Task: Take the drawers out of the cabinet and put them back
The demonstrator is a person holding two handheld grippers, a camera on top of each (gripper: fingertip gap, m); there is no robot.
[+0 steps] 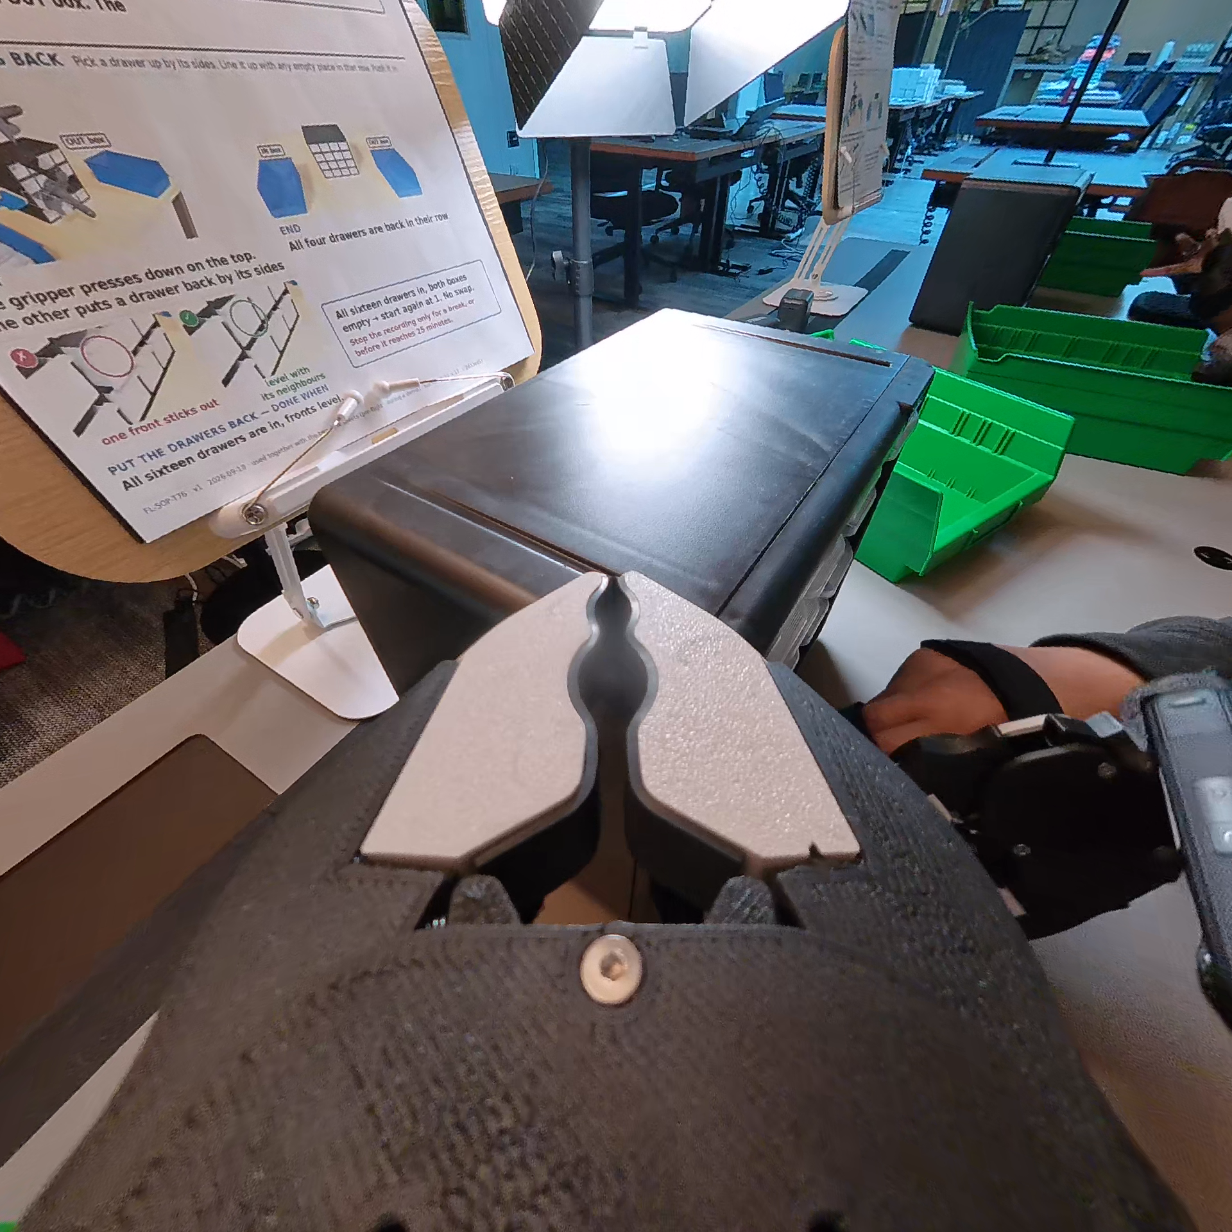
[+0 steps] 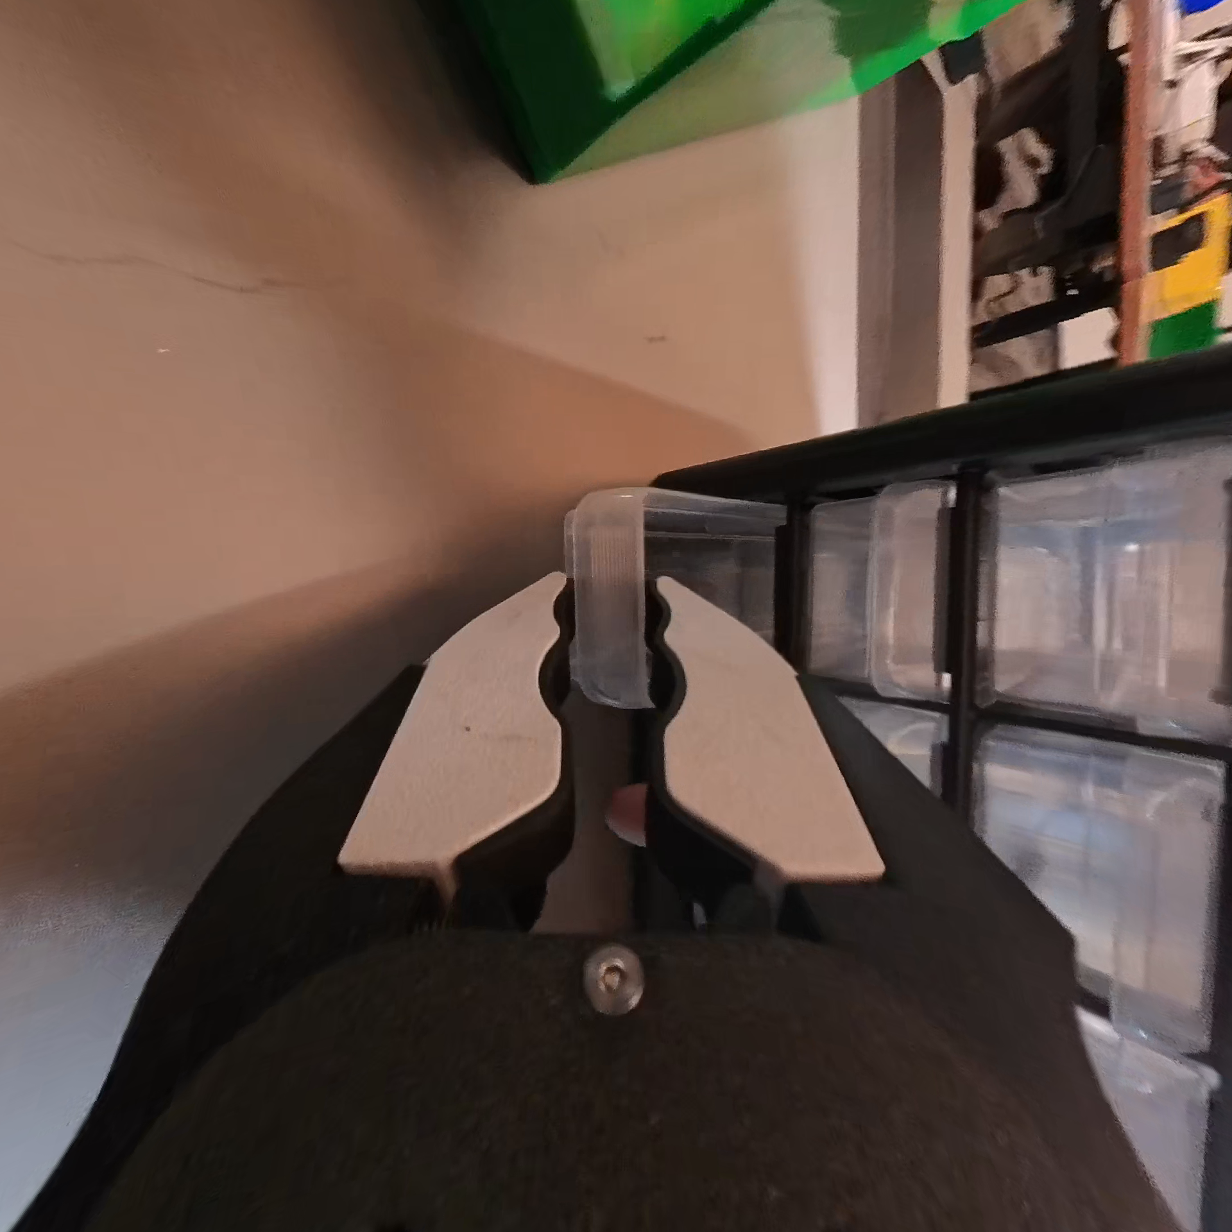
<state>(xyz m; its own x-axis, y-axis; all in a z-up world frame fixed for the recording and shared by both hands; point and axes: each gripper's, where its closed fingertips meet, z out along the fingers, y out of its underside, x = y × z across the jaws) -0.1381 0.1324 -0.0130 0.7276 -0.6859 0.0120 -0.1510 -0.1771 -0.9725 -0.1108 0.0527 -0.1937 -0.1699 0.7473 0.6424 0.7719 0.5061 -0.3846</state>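
Nearest us, our right tongs (image 2: 610, 640) are clamped on the clear drawer (image 2: 693, 553) handle at the black cabinet (image 1: 667, 453) corner on the bench (image 2: 267, 333), left tongs (image 1: 612, 590) pressed together on its top; next we judge a straight, level pull outward.

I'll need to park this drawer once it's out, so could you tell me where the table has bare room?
Bare table lies in front of the cabinet, between its drawer side, the nearest green bin and the right gripper. Another open strip runs along the front edge. It is crowded behind: green bins stack to the right, and the instruction stand fills the cabinet's left side.
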